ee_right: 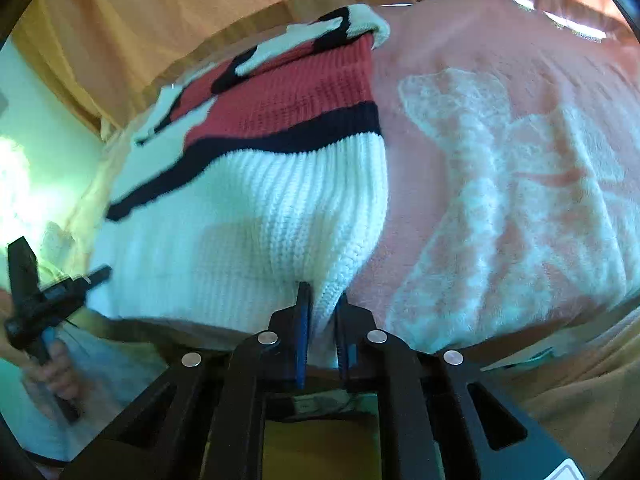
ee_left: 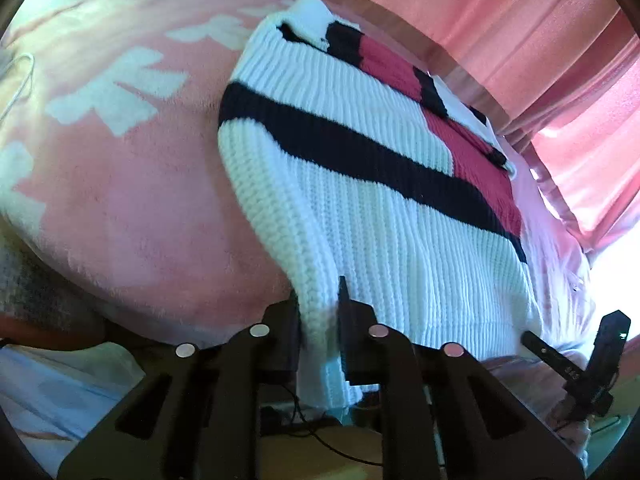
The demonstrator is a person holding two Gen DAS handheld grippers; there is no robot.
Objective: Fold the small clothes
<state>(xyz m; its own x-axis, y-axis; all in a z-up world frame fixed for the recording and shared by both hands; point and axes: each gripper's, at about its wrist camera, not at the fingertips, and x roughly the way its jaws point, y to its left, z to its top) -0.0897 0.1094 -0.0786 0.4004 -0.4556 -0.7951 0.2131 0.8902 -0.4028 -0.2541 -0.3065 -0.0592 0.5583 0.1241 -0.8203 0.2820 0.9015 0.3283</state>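
The white ribbed-knit sweater with navy and red bands (ee_left: 360,184) was gripped at its near hem corners by the left gripper (ee_left: 320,344) and right gripper (ee_right: 322,332); the hem would probably be carried toward the collar next.

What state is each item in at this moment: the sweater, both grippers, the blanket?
Striped knit sweater: spread on the blanket, near hem lifted at both corners.
Left gripper: shut on the sweater's hem corner.
Right gripper: shut on the other hem corner.
Pink fleece blanket: lying flat under the sweater.

sweater (ee_left: 360,184) hem hidden between gripper fingers, other gripper (ee_right: 48,292) motion-blurred
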